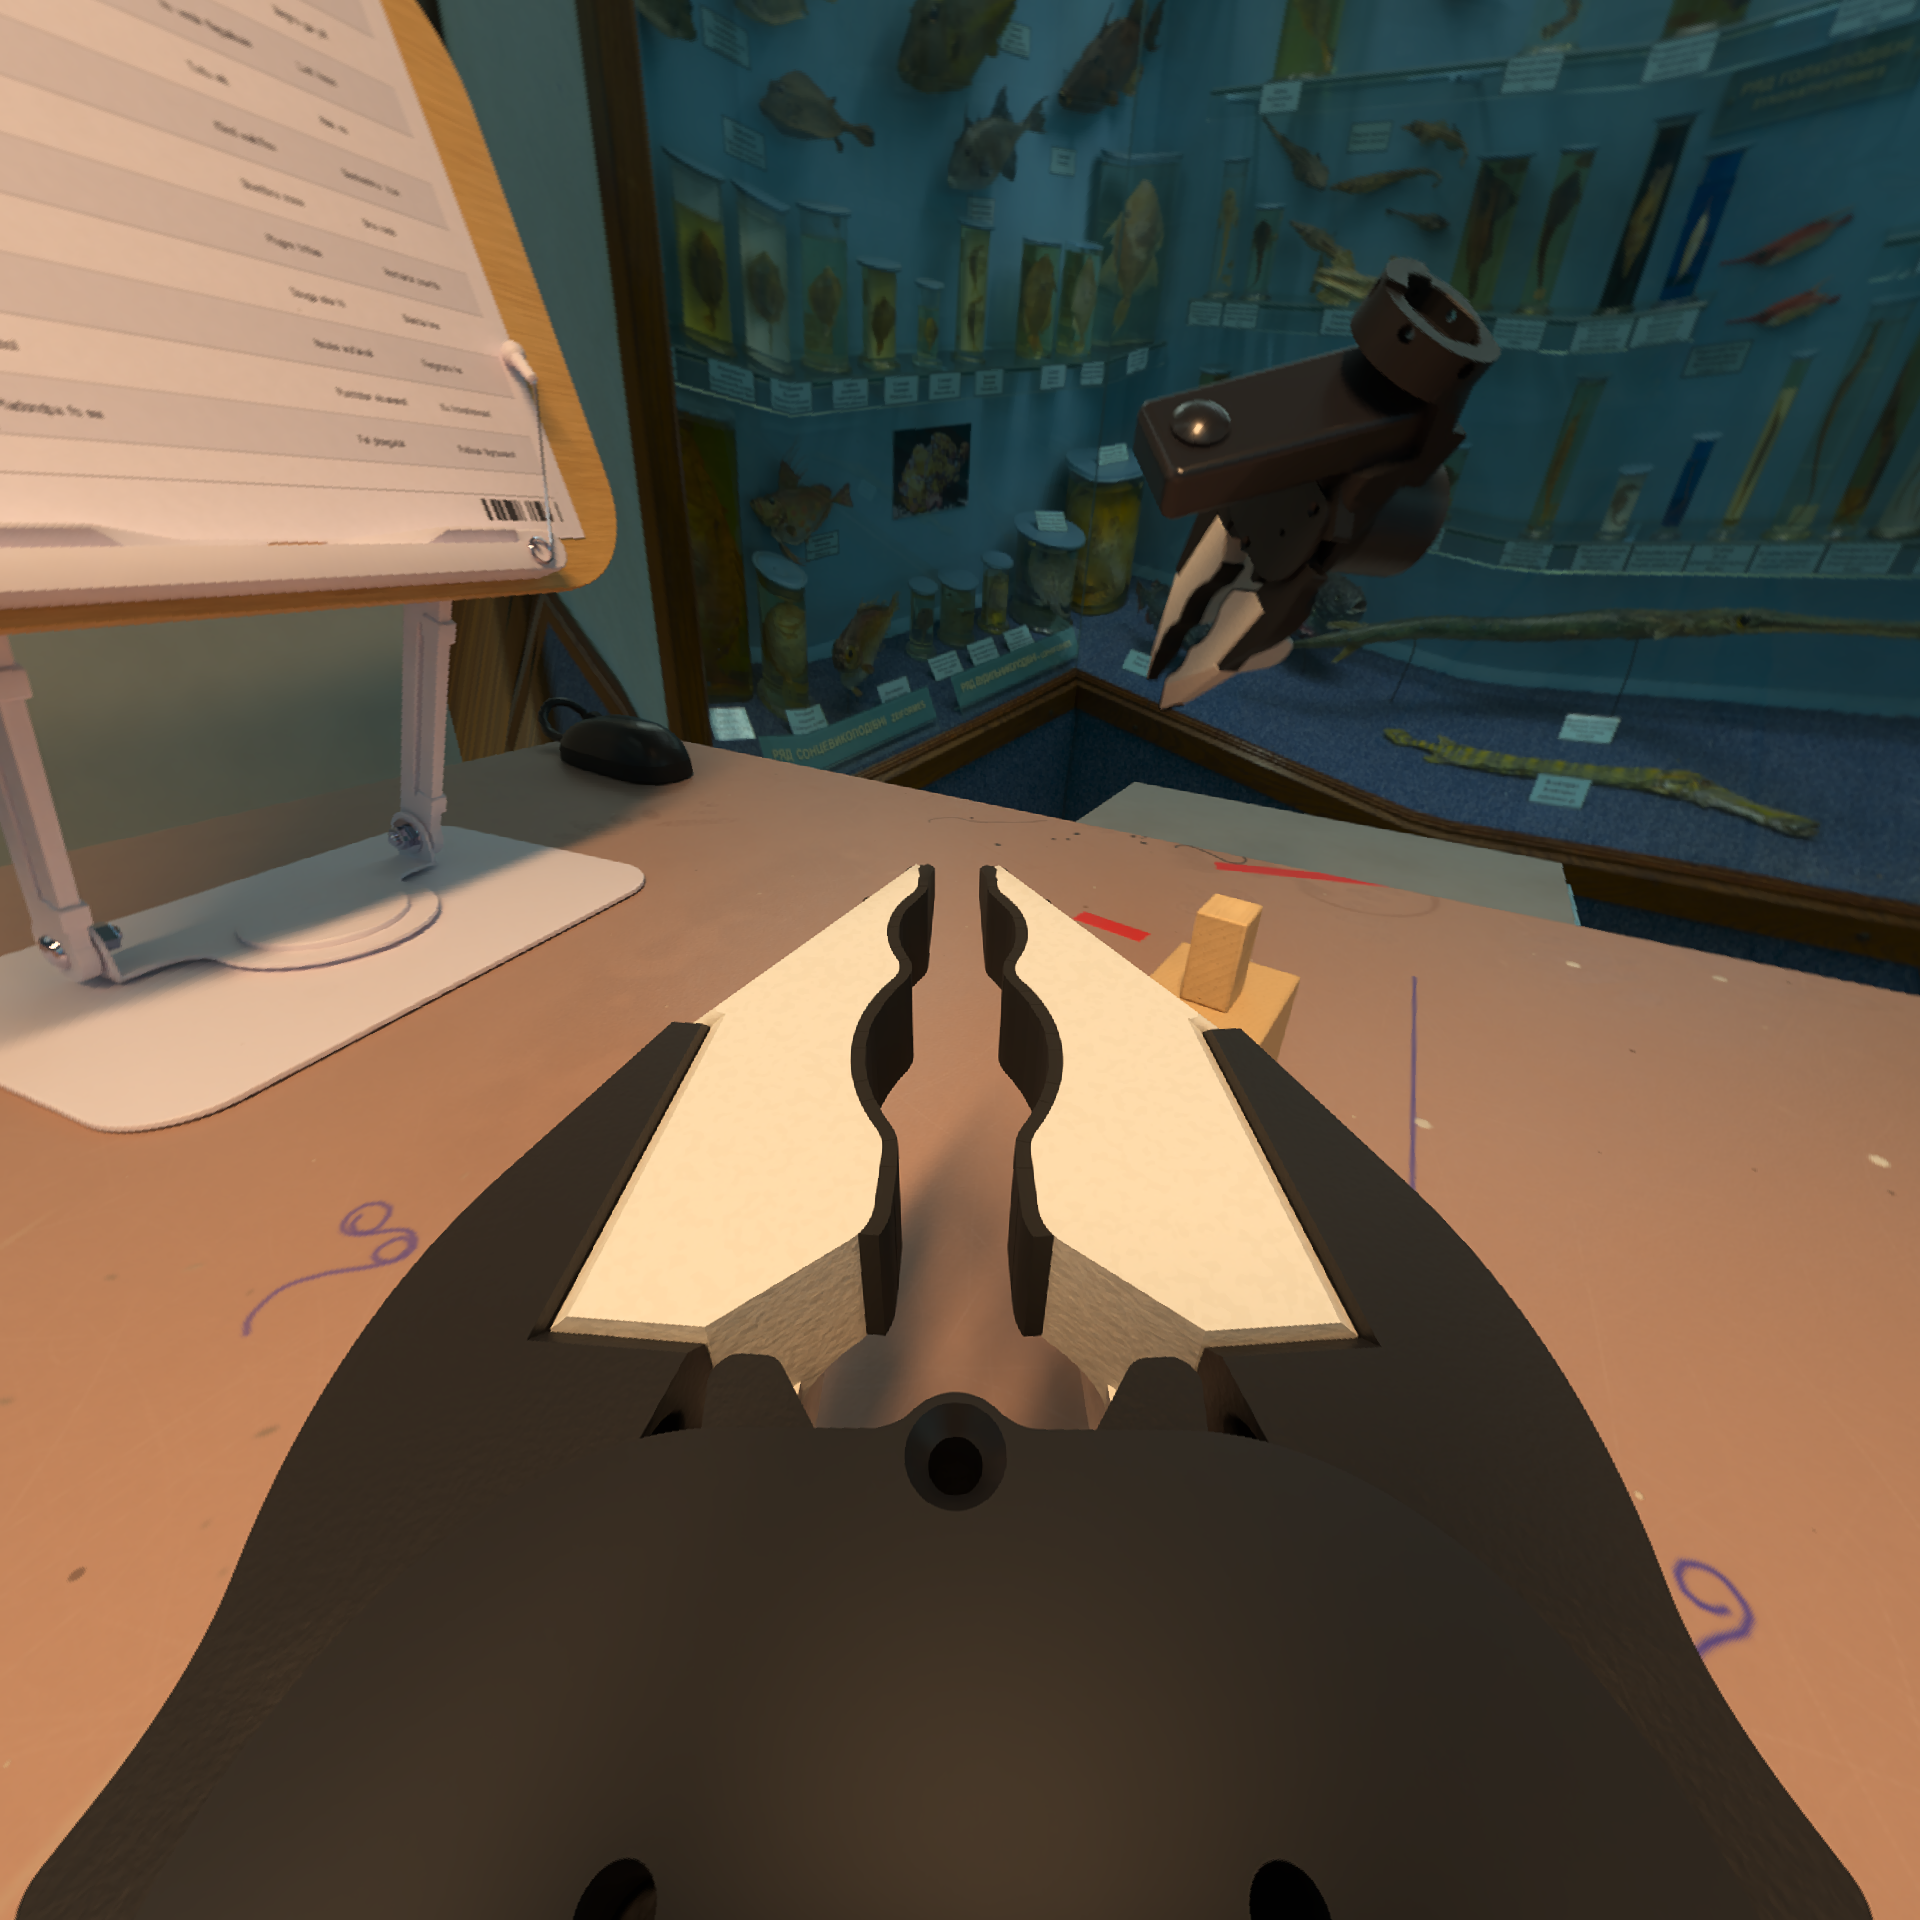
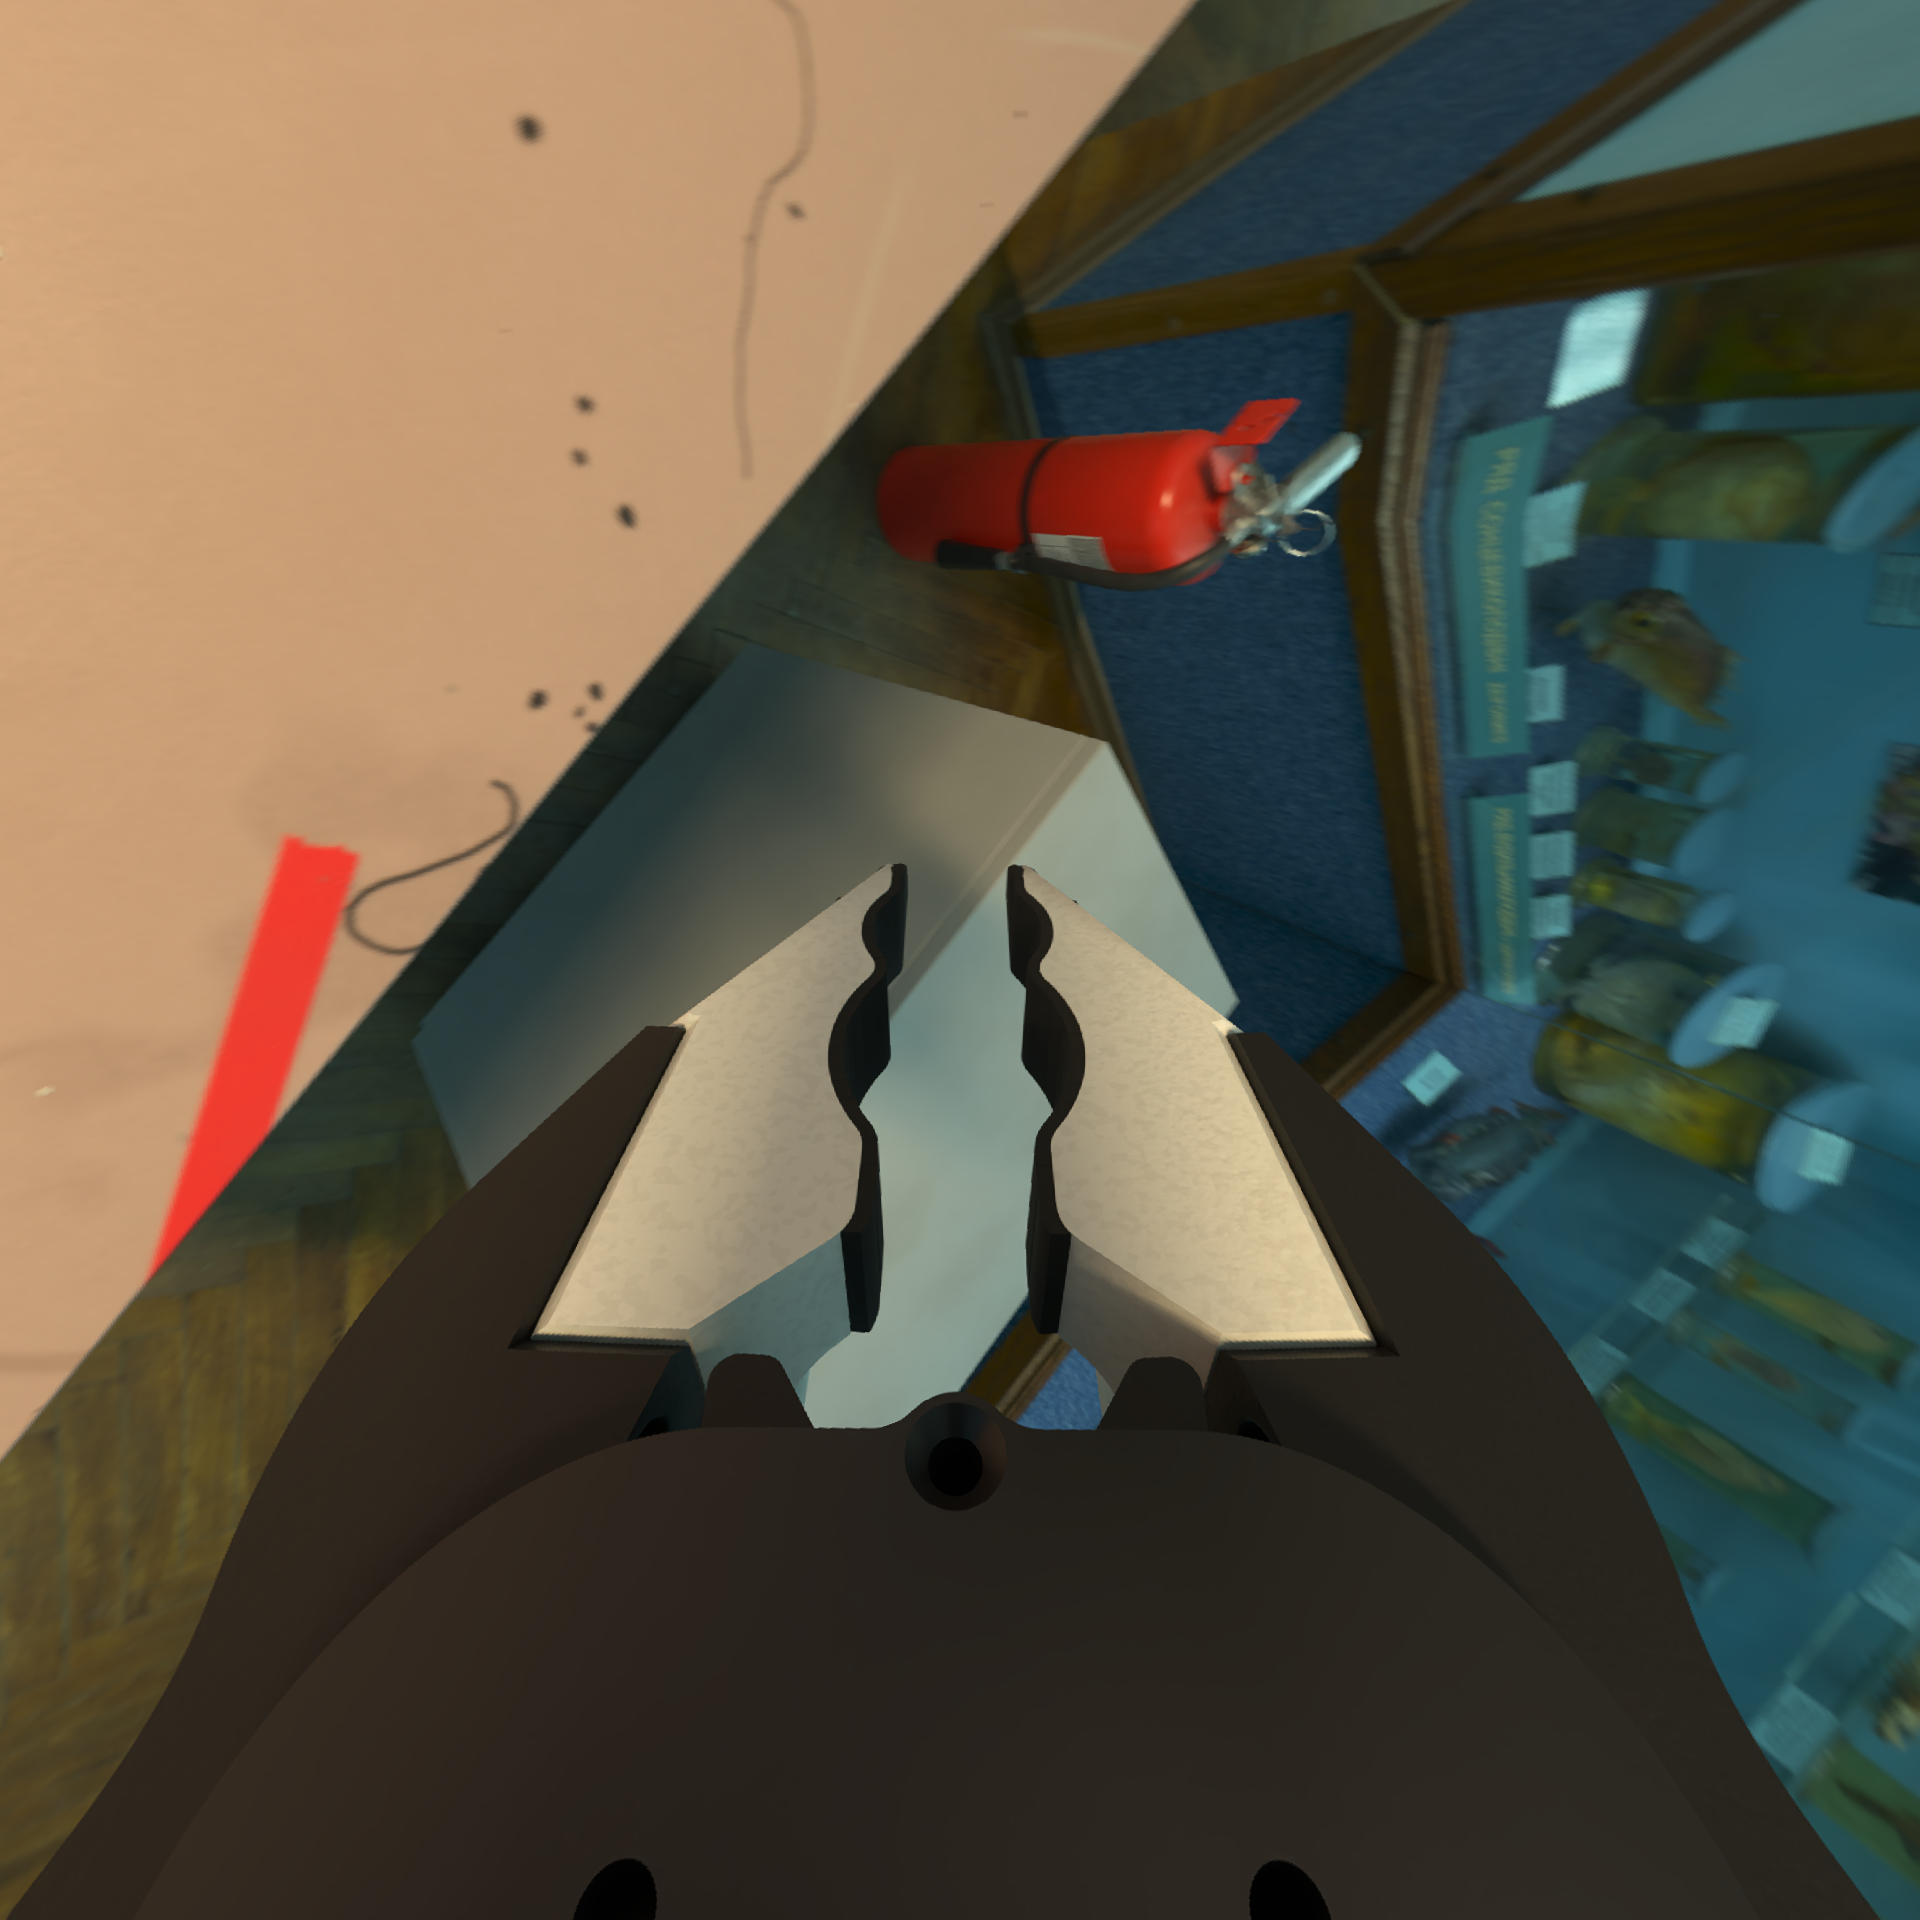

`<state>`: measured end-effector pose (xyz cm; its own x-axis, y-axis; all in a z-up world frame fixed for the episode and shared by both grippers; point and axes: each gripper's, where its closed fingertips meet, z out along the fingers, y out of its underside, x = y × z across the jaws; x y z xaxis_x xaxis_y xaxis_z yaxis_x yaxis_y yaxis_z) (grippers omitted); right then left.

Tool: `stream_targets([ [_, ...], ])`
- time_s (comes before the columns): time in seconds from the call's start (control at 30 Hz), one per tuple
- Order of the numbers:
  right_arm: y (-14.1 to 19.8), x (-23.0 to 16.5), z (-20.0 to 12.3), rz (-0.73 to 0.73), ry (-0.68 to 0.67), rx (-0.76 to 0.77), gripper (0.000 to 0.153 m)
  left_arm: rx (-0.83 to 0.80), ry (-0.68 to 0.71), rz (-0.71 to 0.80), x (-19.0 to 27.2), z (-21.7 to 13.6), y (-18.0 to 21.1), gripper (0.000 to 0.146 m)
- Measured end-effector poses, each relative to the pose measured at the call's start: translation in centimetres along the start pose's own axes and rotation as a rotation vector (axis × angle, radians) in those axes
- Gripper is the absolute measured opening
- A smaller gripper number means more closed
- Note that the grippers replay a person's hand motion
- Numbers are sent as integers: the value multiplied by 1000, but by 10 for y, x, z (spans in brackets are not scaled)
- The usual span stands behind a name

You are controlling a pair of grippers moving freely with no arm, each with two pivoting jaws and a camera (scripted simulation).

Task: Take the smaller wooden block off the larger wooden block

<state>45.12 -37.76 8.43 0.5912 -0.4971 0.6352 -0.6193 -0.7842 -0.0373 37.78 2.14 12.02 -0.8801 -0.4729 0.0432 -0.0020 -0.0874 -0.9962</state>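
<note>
In the left wrist view a small light wooden block [image 1: 1226, 948] stands upright on a larger, flatter wooden block [image 1: 1270, 1006] on the tan table [image 1: 312, 1455]. My left gripper [image 1: 956, 875] is low over the table, its jaws a little apart and empty. The blocks lie just right of its right finger [image 1: 1132, 1091], which hides part of the larger block. My right gripper [image 1: 1176, 681] hangs in the air above and beyond the blocks, pointing down, and is empty. In the right wrist view its jaws [image 2: 956, 873] are apart, and no block shows there.
A white document stand [image 1: 312, 935] with a paper sheet fills the left side. A black mouse [image 1: 623, 750] lies behind it. Red tape strips [image 2: 260, 1039] mark the table near its far edge. Beyond the edge are a grey box [image 2: 831, 831] and a red fire extinguisher [image 2: 1049, 509].
</note>
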Motion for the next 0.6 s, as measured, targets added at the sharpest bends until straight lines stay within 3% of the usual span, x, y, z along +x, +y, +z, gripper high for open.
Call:
stream_targets([
  [0.1,-6,14,-11,71,35,35,33,-12,13,29,4,1,2,9],
  [0.2,-42,-5,-43,184,-107,227,40,-15,33,37,8,2,2,8],
  [0.33,-121,-94,-128,55,-510,648,43,-2,134,36,25,3,1,9],
  [0.47,-173,-191,-192,-150,-805,855,45,75,205,-64,42,4,-9,9],
  [0.6,-210,-241,-204,-228,-822,933,43,98,226,-109,47,3,-15,9],
])
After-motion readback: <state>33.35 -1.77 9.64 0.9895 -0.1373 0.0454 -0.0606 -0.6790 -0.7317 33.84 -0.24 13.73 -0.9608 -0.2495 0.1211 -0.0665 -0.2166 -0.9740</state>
